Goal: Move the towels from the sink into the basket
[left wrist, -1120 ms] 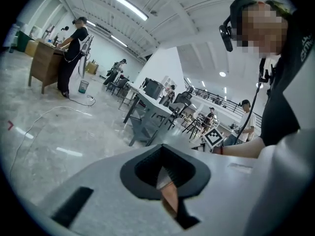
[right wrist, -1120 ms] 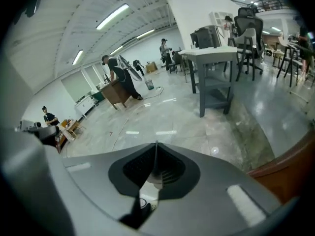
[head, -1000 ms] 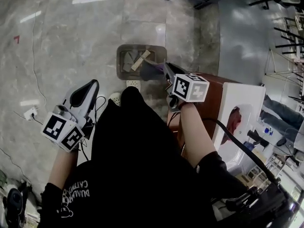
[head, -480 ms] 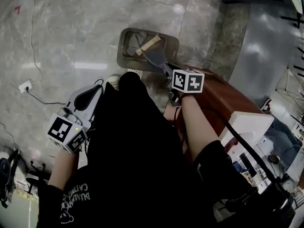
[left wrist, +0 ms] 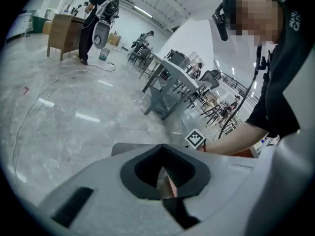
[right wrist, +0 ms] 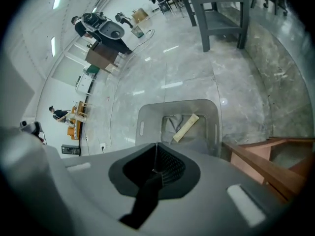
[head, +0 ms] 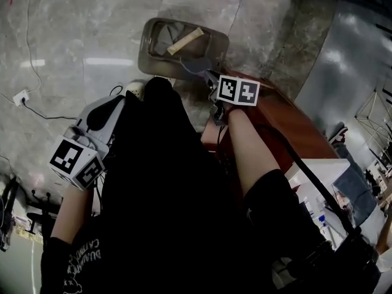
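Marble floor [head: 73, 35] spreads below, and the basket [head: 146, 48] stands on it beside a brown wooden cabinet [head: 282, 124]. One beige towel [head: 184, 41] already lies inside, rolled, its long axis slanting from near-left to far-right. The right gripper [head: 208, 77] hangs at the near rim. Its jaws are pressed together, seemingly pinching a grey towel [head: 195, 65] that dangles lengthwise into the basket. The left gripper [head: 117, 103] is closed and empty. This delivery looks nearly done. The sink [head: 315, 164] shows only a white corner, so I cannot tell what remains.
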Available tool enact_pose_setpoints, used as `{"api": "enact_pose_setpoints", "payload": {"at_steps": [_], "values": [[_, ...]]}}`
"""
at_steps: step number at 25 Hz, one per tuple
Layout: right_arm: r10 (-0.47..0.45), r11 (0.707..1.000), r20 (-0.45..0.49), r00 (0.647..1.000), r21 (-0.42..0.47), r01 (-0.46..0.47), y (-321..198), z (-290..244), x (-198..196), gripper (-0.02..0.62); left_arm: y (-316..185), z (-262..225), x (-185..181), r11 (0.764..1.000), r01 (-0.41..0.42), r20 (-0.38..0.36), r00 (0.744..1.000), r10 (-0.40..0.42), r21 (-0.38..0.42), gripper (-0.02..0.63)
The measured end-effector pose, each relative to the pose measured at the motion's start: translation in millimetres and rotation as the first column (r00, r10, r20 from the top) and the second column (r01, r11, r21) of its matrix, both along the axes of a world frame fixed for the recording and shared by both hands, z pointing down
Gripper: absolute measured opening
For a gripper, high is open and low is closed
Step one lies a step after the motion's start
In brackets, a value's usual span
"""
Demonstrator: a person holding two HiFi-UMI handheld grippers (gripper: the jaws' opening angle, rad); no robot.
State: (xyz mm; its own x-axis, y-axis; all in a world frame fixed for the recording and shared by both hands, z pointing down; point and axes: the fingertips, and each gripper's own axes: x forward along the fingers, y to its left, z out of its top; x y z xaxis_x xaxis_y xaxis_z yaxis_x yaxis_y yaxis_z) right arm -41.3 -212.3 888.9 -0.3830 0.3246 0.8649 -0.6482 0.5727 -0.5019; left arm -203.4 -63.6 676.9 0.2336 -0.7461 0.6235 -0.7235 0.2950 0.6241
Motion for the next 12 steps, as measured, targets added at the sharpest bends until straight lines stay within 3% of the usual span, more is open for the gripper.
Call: {"api": "enact_pose_setpoints", "payload": {"at_steps": [7,12], "values": [[0.035,0.999,-0.099,0.994,-0.036,-0.038,-5.8,31.1,16.5,0.016,4.6,11.2,3.9,0.999,0.013,0.002,1.000,-0.013,-0.052,0.006],[0.058,0.998,-0.095,0.994,-0.015,-0.060,-9.4,42.1,10.3,0.018,12.7,21.8,8.4,0.995,0.040,-0.004,0.999,-0.040,-0.086,0.005]]}}
